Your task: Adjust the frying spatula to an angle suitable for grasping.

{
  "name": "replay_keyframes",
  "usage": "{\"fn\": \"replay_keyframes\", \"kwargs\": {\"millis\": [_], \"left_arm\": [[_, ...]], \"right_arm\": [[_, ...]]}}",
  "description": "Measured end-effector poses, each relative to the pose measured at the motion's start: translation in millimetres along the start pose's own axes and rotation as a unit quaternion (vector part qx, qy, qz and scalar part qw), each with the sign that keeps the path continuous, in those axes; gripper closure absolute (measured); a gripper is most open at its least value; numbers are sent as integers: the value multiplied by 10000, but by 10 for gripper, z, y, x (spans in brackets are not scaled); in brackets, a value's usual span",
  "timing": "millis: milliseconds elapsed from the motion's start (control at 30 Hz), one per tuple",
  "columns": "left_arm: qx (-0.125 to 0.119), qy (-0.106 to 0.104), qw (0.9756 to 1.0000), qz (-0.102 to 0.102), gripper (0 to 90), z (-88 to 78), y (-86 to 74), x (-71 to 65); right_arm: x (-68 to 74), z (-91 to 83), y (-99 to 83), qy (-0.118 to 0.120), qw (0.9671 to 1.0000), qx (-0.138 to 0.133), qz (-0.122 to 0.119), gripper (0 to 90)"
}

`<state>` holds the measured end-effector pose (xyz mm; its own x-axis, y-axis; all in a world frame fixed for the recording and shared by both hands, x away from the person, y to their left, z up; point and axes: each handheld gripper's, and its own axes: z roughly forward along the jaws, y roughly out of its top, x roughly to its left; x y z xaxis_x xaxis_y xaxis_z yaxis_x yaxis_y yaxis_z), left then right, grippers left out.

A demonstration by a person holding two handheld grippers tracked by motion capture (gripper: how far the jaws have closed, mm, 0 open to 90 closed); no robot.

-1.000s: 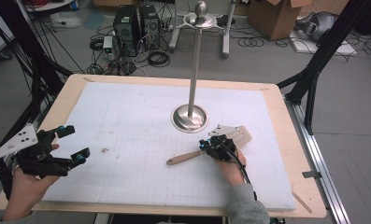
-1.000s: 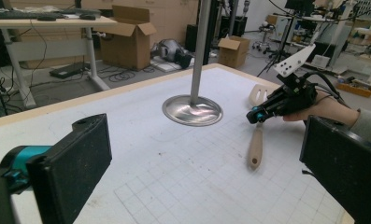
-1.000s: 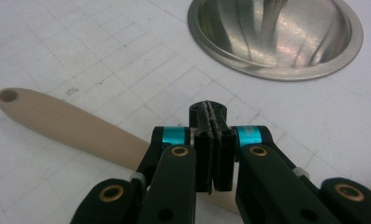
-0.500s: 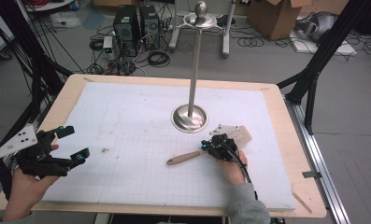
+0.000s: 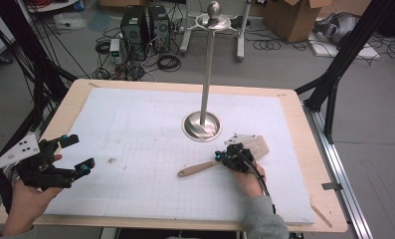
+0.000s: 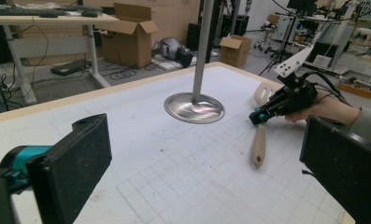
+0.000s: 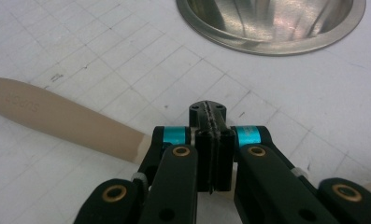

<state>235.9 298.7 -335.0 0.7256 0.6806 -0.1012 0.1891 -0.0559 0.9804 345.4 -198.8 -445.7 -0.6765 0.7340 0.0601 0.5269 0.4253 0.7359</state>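
Right gripper (image 5: 224, 158): its jaws are seen pressed together pad to pad in the right gripper view, low over the pale wooden slotted spatula (image 5: 210, 166); whether the handle is pinched cannot be told.
Spatula: laid flat on the white gridded mat (image 5: 150, 134); the handle is passed under the closed right fingers (image 7: 210, 140) and extended to their left, the slotted blade lying behind them.
Left gripper (image 5: 75, 153): its jaws are held wide apart, with nothing between the black pads (image 6: 82, 161).
Steel stand with a round dish base and upright pole (image 5: 202, 124): placed just beyond the right fingertips, well apart from the left ones.
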Motion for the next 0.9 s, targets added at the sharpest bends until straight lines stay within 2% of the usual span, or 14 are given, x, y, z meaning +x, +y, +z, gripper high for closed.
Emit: {"fn": "replay_keyframes", "kwargs": {"millis": [67,233,367,900], "left_arm": [[5,-3,10000,3,27,0,-2,2],[28,-5,10000,-5,26,8,-10,1],[25,8,10000,-23,26,2,-16,11],[-8,-12,10000,-35,27,-10,-11,31]], "right_arm": [[-5,-2,-8,-51,10000,8,-50,900],[-34,-14,-28,-5,10000,-16,58,900],[-24,-21,-27,-49,10000,12,58,900],[-55,-92,-80,64,9998,66,161,900]]}}
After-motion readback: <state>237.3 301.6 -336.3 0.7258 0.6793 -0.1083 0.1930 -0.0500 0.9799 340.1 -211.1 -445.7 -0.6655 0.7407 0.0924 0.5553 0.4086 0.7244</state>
